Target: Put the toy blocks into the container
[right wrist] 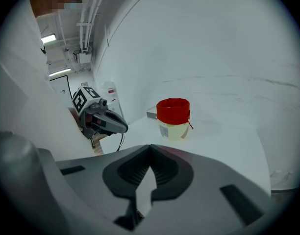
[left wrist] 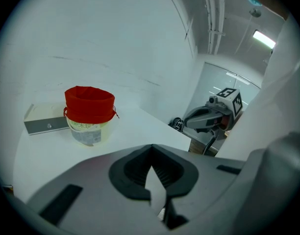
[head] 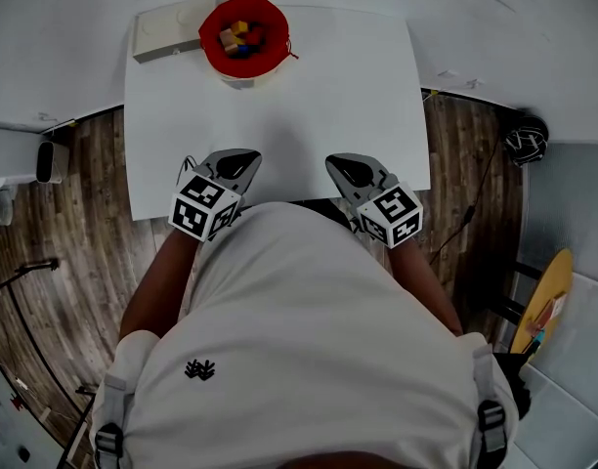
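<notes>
A pale tub with a red cloth liner (head: 244,33) stands at the far edge of the white table (head: 309,96). Several coloured toy blocks (head: 237,39) lie inside it. The tub also shows in the left gripper view (left wrist: 89,114) and in the right gripper view (right wrist: 173,117). My left gripper (head: 244,156) and right gripper (head: 342,162) hover side by side over the table's near edge, well short of the tub. Both point toward it, shut with nothing between the jaws. No loose blocks show on the table.
A flat white box (head: 172,25) lies just left of the tub, touching it. Wooden floor (head: 74,223) flanks the table on both sides. A black cable bundle (head: 526,141) sits on the floor at the right, and a small white device (head: 52,161) at the left.
</notes>
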Tool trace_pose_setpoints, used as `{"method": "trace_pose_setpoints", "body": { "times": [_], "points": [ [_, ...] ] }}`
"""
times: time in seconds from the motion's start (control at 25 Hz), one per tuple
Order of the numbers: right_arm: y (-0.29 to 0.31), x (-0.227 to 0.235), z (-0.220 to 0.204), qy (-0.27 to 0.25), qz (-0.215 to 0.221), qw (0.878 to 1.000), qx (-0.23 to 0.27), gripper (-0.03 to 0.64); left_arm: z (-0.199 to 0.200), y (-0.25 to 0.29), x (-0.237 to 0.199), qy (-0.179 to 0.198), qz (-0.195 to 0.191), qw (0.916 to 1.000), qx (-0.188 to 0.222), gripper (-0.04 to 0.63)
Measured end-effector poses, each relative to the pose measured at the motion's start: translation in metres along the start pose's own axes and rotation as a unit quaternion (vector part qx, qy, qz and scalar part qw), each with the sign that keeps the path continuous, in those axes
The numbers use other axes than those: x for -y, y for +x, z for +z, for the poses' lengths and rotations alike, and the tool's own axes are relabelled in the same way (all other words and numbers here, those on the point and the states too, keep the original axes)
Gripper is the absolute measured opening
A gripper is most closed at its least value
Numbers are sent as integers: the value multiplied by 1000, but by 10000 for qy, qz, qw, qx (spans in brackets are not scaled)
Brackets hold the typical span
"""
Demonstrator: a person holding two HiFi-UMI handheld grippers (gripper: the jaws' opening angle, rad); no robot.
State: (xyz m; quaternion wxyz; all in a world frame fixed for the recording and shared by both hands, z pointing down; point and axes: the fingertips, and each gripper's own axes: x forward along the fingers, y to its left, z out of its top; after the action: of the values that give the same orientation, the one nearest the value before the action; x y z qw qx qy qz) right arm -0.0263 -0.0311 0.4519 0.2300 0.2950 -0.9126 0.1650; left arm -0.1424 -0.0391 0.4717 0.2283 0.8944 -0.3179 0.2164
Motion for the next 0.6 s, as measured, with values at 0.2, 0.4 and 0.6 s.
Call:
{"method": "trace_pose_setpoints", "body": {
  "times": [0.2,0.4,0.6],
  "points": [
    [1,4,4,-12,35,10000,71,5,0,1,-2,-5,73,10000,-41,6],
    [-2,9,-1,-4,84,9999,59,5,1,7,1,-26,132,9999,-79,6],
    [-6,16,-5,-19,204,9998,60,5,1,17,7,-54,205,9997,-146,6]
  ]
}}
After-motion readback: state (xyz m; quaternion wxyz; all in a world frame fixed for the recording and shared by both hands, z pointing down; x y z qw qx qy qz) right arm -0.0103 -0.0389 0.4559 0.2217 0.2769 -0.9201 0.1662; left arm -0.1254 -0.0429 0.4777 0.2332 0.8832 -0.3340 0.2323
